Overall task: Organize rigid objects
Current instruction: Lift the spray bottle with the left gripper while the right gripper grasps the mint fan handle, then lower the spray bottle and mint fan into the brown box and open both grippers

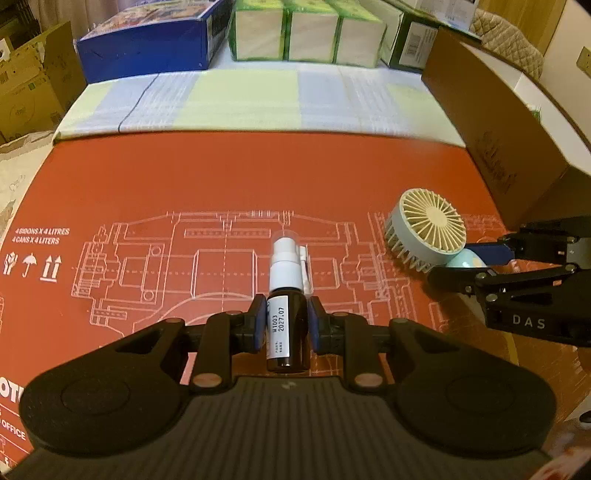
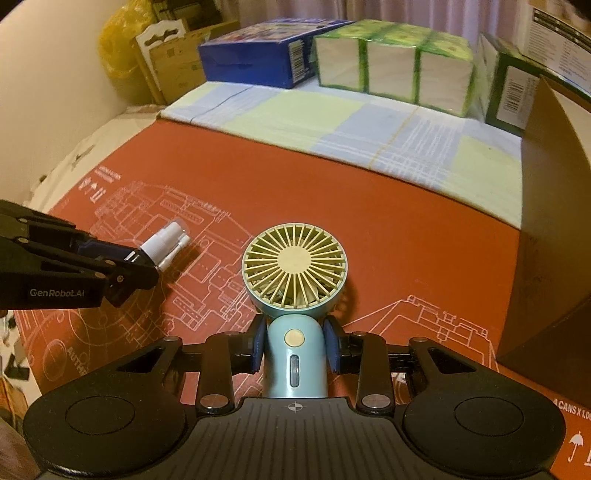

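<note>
A dark spray bottle (image 1: pixel 287 295) with a white nozzle and clear cap sits between the blue pads of my left gripper (image 1: pixel 287 321), which is shut on its body. It hangs just over the red printed cardboard (image 1: pixel 221 177). My right gripper (image 2: pixel 295 343) is shut on the pale blue handle of a small hand fan (image 2: pixel 294 273) with a cream grille. In the left wrist view the fan (image 1: pixel 424 229) and the right gripper (image 1: pixel 480 262) appear at the right. The right wrist view shows the left gripper (image 2: pixel 144 264) with the spray bottle (image 2: pixel 162 245) at the left.
A brown cardboard box (image 1: pixel 517 147) stands at the right. Behind the red cardboard lies a checked cloth (image 1: pixel 258 99). At the back stand a blue box (image 1: pixel 155 40), green-wrapped packs (image 1: pixel 306 33) and a dark green box (image 2: pixel 513 88).
</note>
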Action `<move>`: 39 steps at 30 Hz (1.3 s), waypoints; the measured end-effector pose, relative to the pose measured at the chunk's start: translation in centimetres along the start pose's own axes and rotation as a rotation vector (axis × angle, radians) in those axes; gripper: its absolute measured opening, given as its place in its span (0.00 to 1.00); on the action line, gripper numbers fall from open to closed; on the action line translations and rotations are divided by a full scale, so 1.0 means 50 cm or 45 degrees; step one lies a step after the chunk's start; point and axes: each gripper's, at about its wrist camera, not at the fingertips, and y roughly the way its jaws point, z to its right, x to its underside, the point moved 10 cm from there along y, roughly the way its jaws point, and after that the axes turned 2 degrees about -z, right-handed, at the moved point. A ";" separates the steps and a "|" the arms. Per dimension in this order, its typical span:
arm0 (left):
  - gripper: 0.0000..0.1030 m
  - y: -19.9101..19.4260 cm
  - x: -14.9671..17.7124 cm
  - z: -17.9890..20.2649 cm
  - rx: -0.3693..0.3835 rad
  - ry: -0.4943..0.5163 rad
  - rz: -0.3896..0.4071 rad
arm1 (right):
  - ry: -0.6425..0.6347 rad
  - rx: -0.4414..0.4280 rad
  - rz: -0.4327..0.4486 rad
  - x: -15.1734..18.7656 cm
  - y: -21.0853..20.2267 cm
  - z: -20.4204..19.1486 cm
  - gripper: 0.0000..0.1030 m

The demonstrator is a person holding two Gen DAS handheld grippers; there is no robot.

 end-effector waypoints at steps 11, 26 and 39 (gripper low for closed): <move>0.19 -0.083 -0.087 0.064 0.084 0.029 0.134 | 0.079 -0.025 0.114 -0.042 -0.090 0.016 0.29; 0.19 -0.122 -0.219 0.273 0.263 0.194 0.252 | 0.254 0.051 0.318 -0.080 -0.273 0.139 0.29; 0.19 -0.082 -0.331 0.500 0.395 0.322 0.284 | 0.498 0.260 0.411 -0.082 -0.396 0.388 0.29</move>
